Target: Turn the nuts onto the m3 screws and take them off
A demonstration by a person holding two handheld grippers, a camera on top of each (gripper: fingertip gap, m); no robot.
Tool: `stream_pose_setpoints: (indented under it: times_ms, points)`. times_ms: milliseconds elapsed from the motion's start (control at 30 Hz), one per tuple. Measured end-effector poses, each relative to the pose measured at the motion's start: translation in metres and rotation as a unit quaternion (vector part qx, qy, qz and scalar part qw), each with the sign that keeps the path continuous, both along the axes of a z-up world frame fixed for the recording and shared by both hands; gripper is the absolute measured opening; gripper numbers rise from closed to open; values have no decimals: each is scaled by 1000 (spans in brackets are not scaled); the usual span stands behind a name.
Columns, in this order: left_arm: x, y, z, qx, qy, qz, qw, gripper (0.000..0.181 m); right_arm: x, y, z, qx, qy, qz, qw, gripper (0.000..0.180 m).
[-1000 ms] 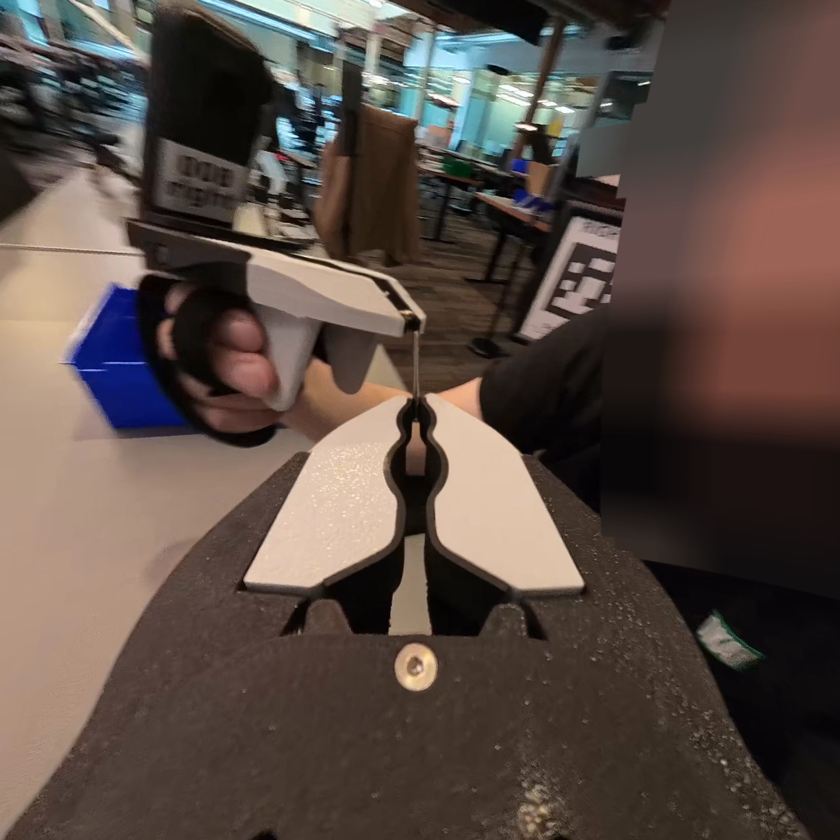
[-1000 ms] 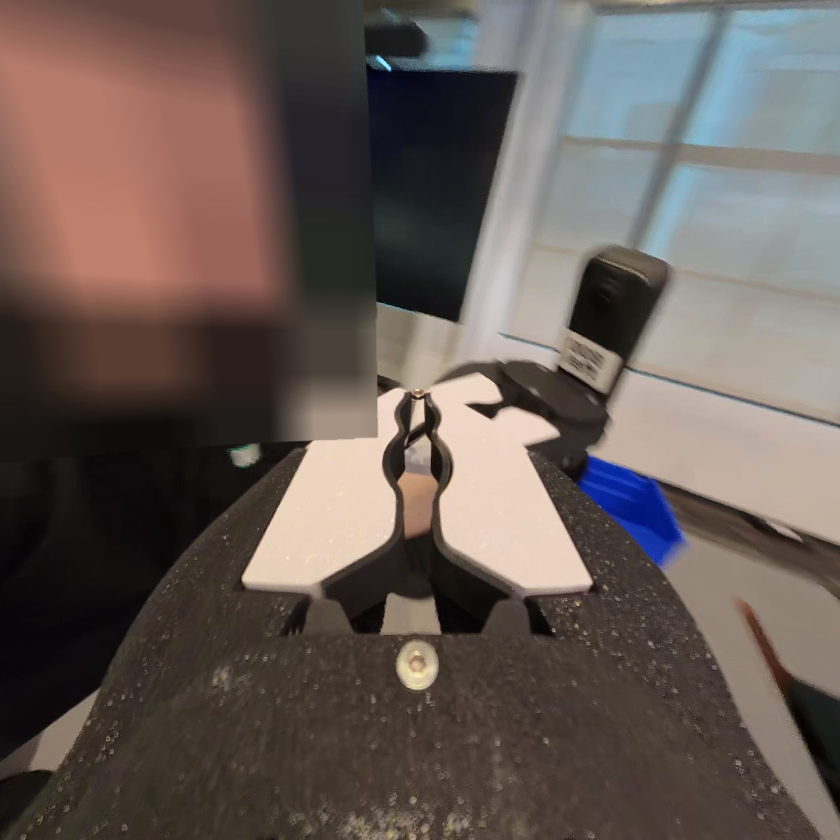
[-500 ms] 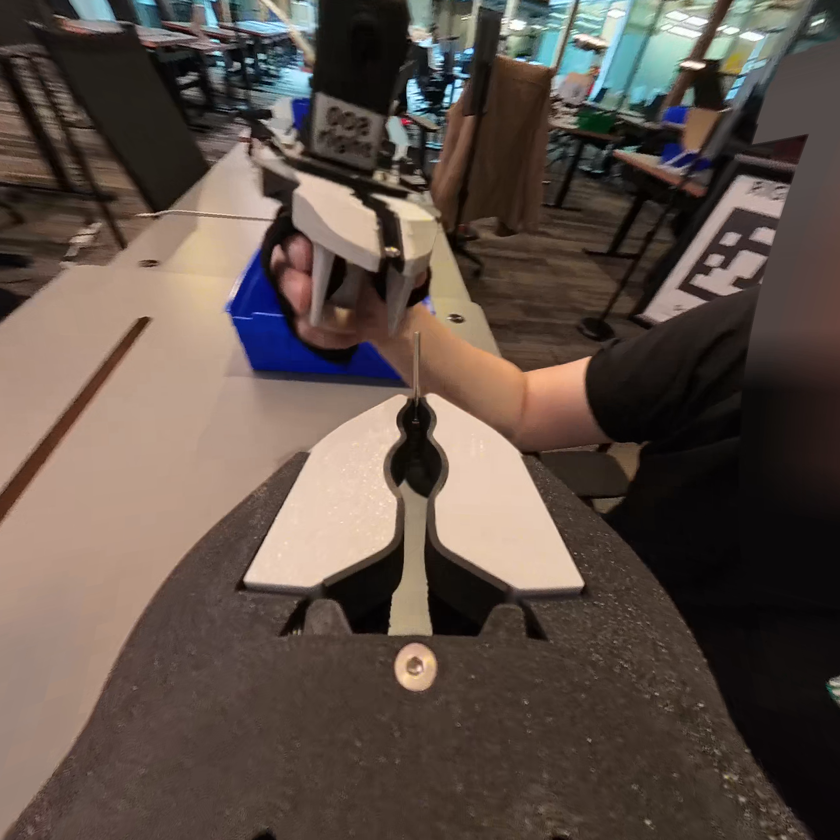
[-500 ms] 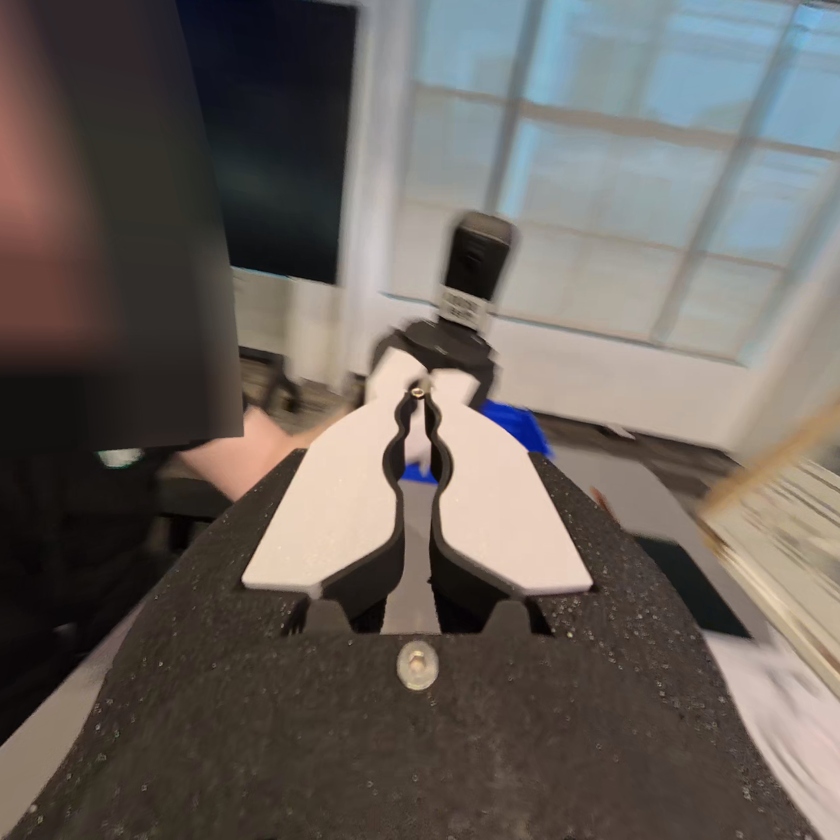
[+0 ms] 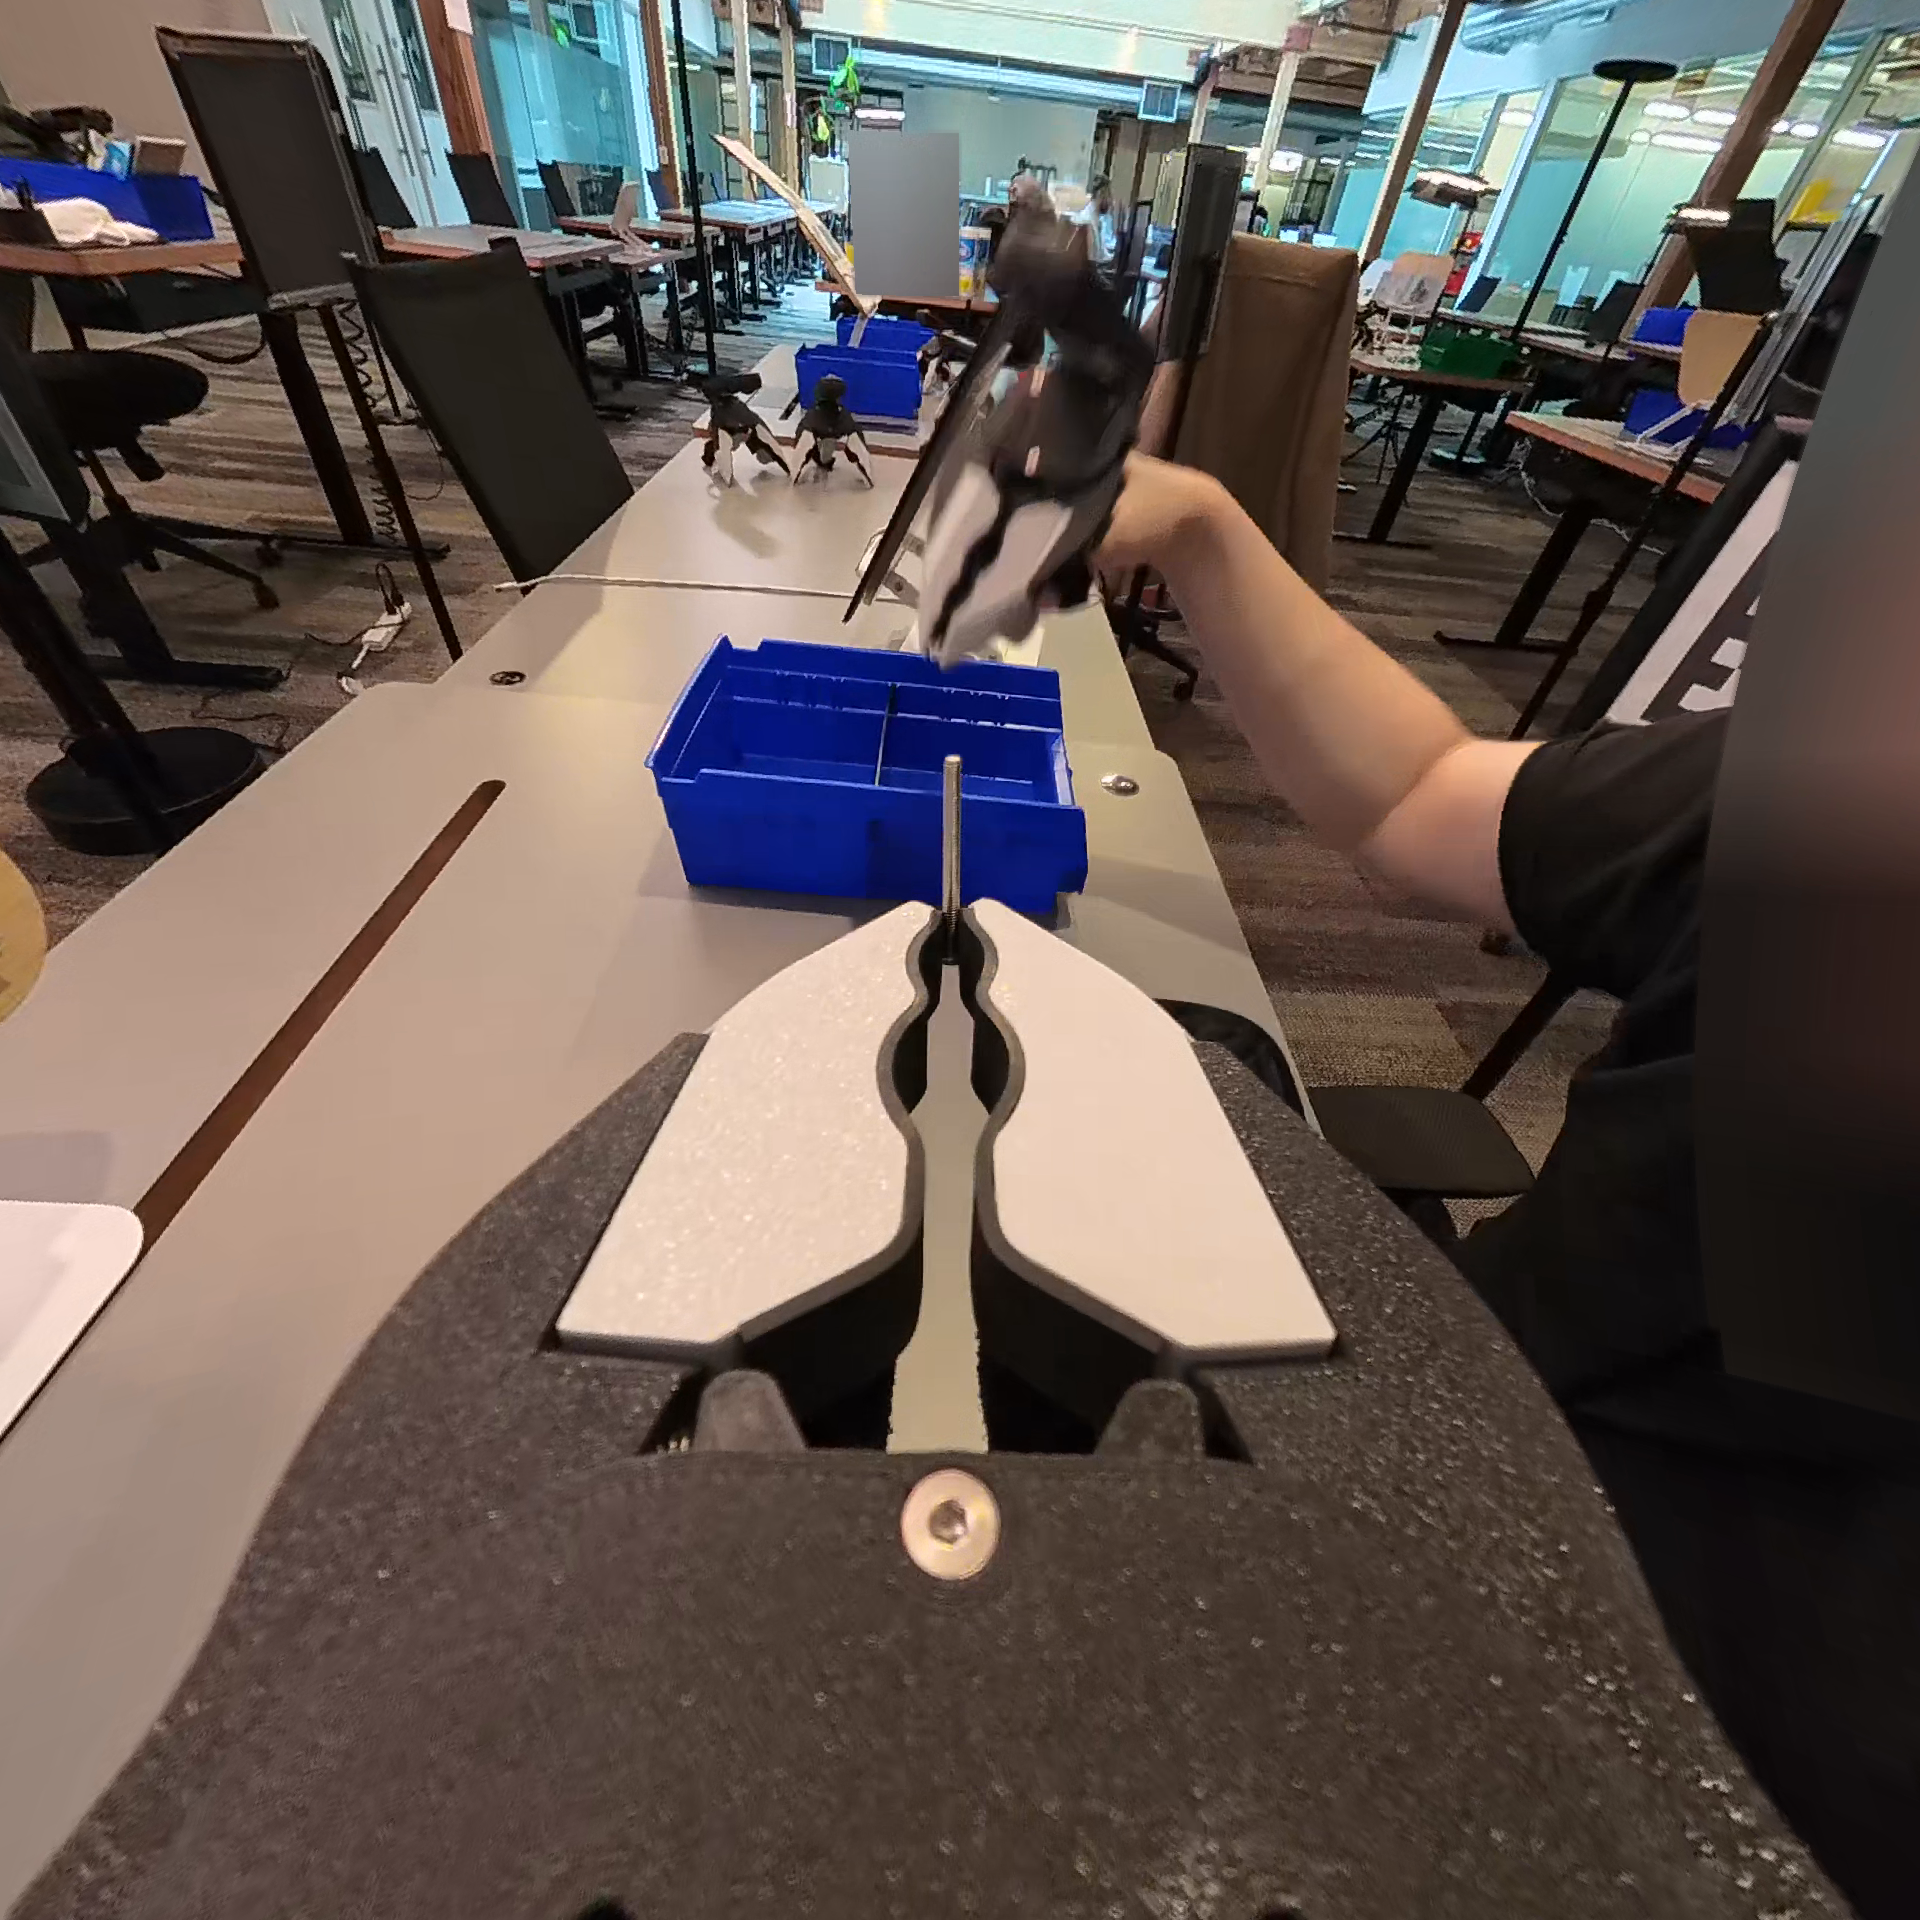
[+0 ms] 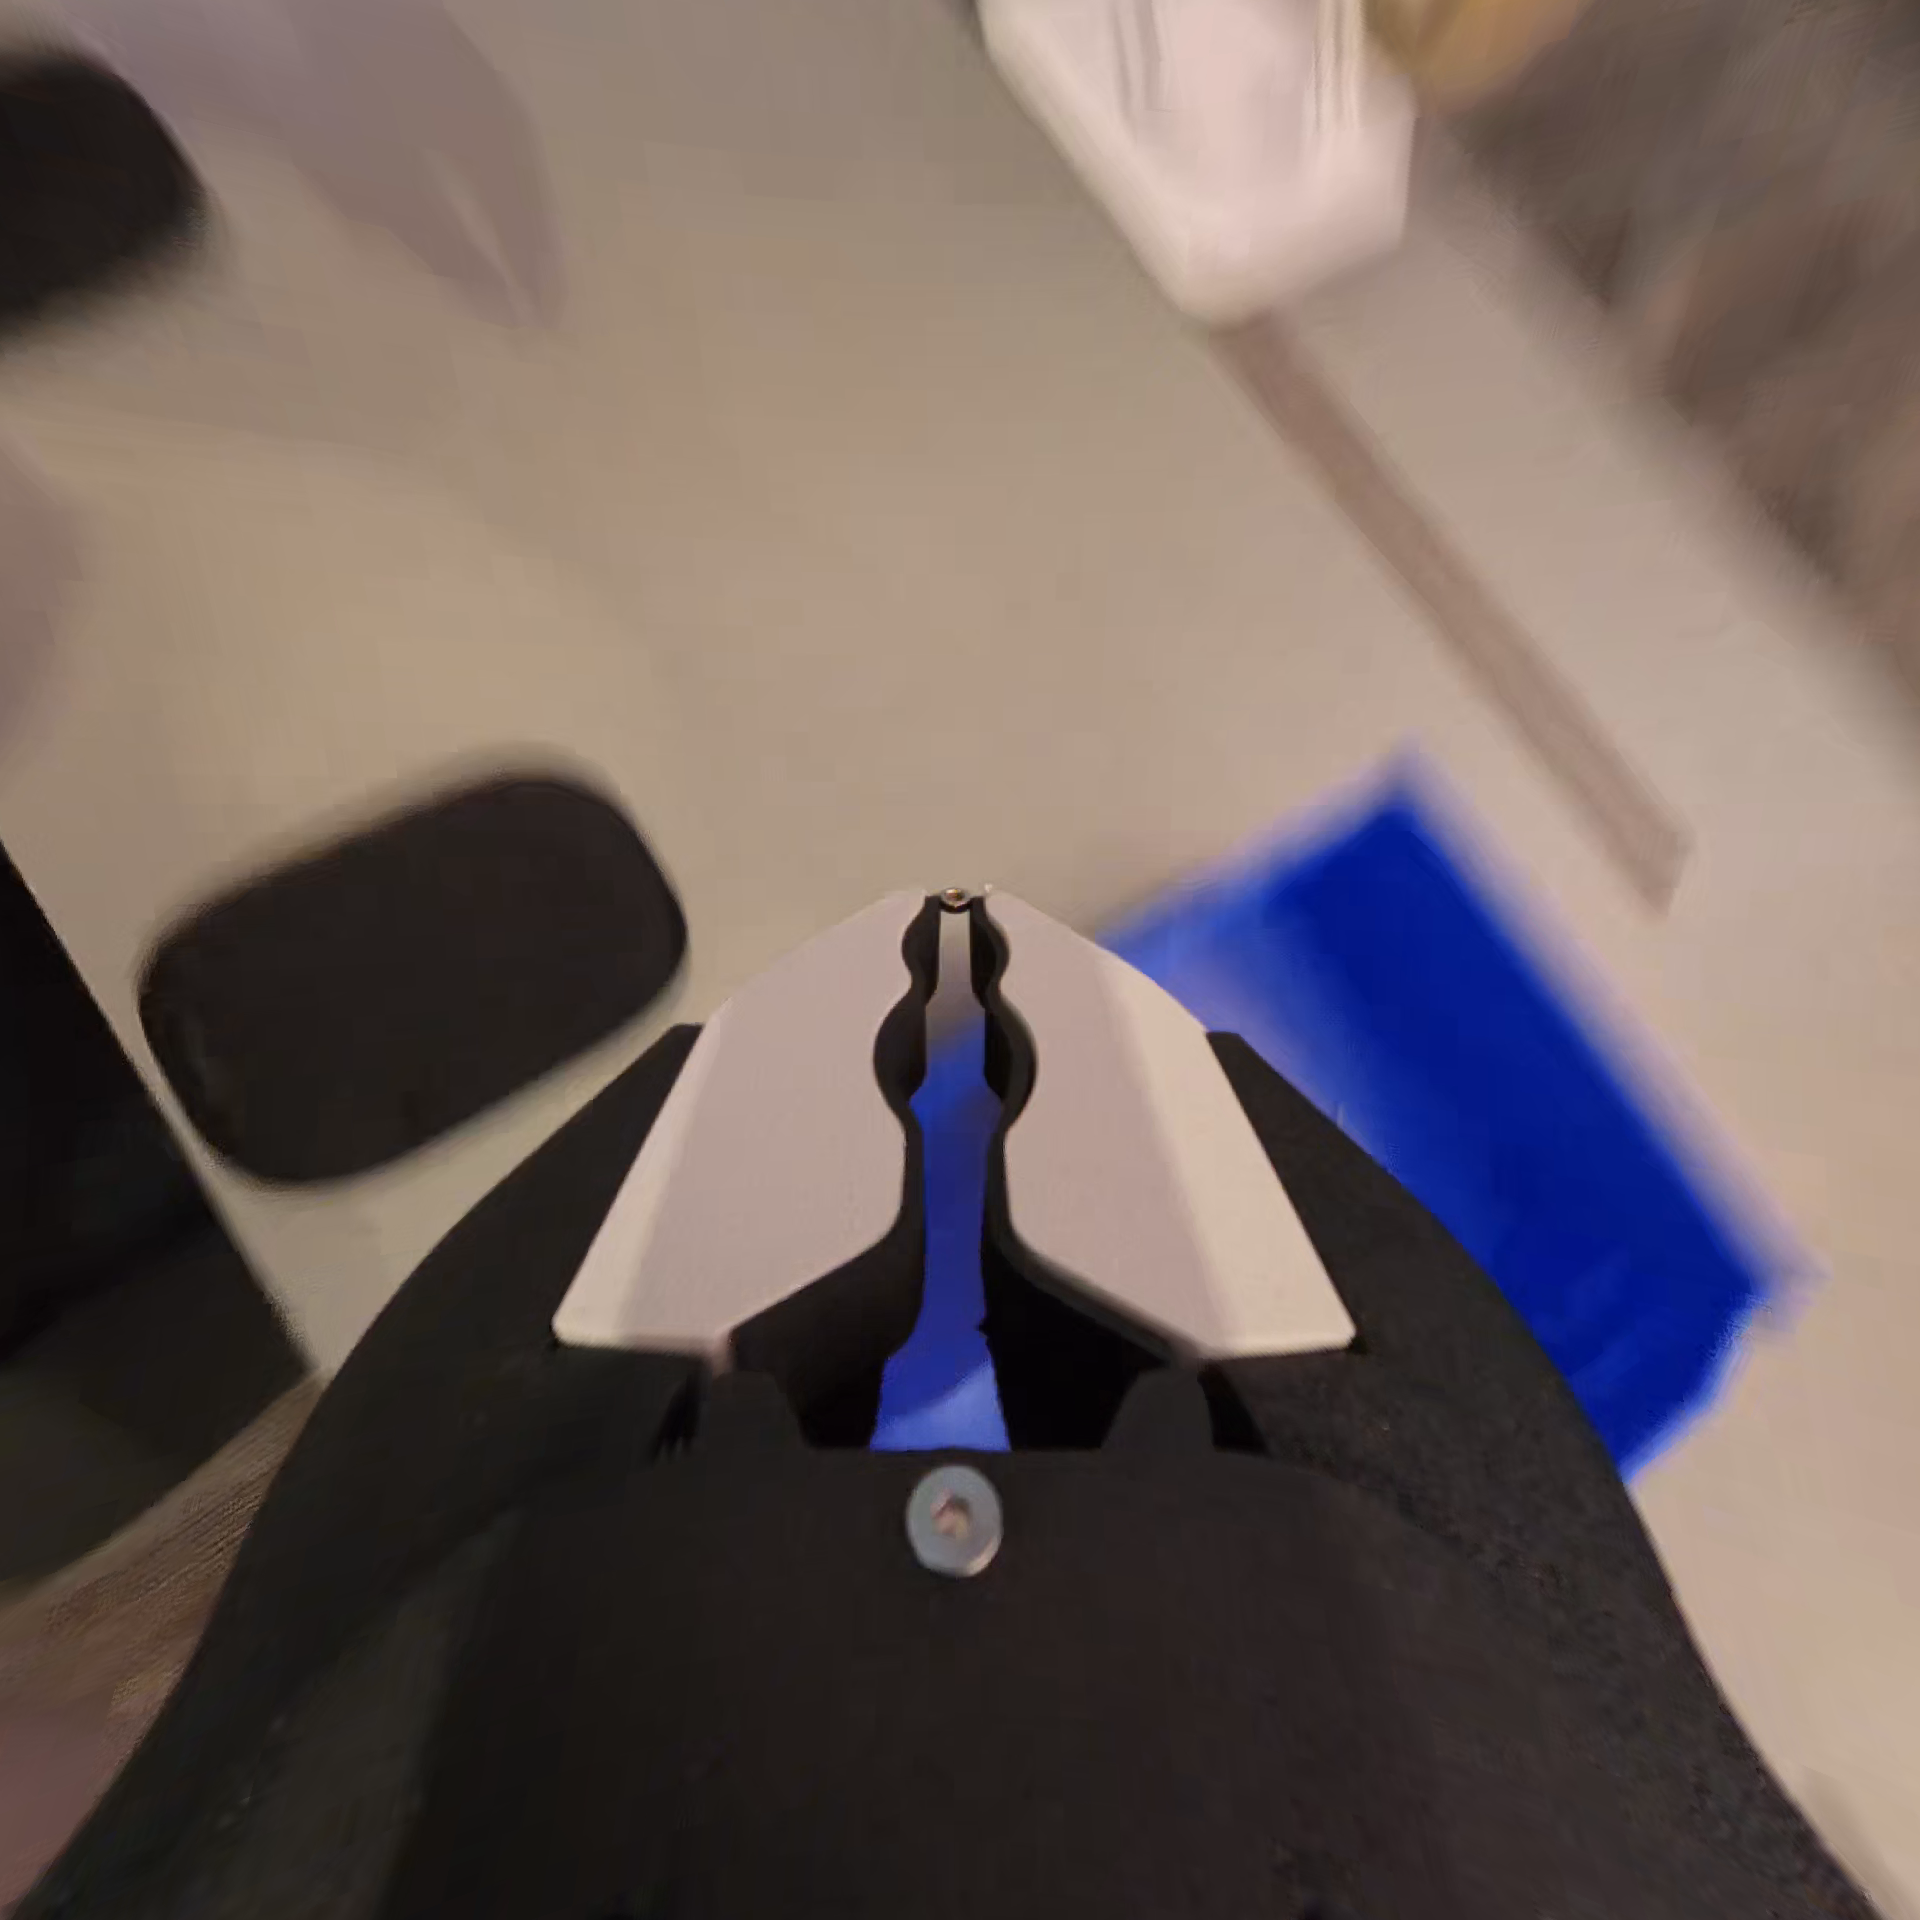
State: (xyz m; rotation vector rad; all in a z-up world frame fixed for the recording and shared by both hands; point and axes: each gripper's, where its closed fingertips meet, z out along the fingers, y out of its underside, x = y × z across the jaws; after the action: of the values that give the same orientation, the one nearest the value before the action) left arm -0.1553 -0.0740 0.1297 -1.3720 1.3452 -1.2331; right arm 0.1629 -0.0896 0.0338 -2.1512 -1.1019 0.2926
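Observation:
My left gripper (image 5: pixel 951 920) is shut on a thin metal m3 screw (image 5: pixel 951 842) that stands upright out of its tips, bare of any nut. My right gripper (image 6: pixel 954 900) is shut on a small silver nut (image 6: pixel 953 896) at its very tips. In the left wrist view the right gripper (image 5: pixel 971 613) is blurred, held by a hand above the far edge of the blue divided bin (image 5: pixel 868 774), tips pointing down. The bin also shows, blurred, in the right wrist view (image 6: pixel 1455 1091), below and right of the tips.
The bin stands on a grey table (image 5: pixel 312 935) with a long dark slot (image 5: pixel 312 997). Two small black tripods (image 5: pixel 790 436) and further blue bins (image 5: pixel 862 379) stand at the table's far end. A black office chair (image 5: pixel 488 405) stands left. A black pad (image 6: pixel 405 977) lies on the table. The left gripper's tips are roughly 35 cm from the right gripper's.
The right gripper pulled away from the screw's tip with the nut, moving far and up over the blue bin and tilting down. The left gripper kept hold of the screw.

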Motion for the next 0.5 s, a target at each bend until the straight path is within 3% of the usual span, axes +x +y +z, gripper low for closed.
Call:
stream_pose_setpoints:
  times_ms: [100,233,333,500]
  points:
    - [3,-6,2,-2,-6,-11,1000,2,68,-23,-72,-111,-49,-72,990,5]
    - [11,-15,2,-2,-2,-24,1000,2,117,-51,-147,-213,-137,-83,964,6]
    - [14,-18,1,4,3,-22,1000,2,131,-62,-175,-251,-180,-59,949,6]
    - [16,-22,1,12,7,-18,1000,2,137,-63,-187,-253,-199,-40,946,5]
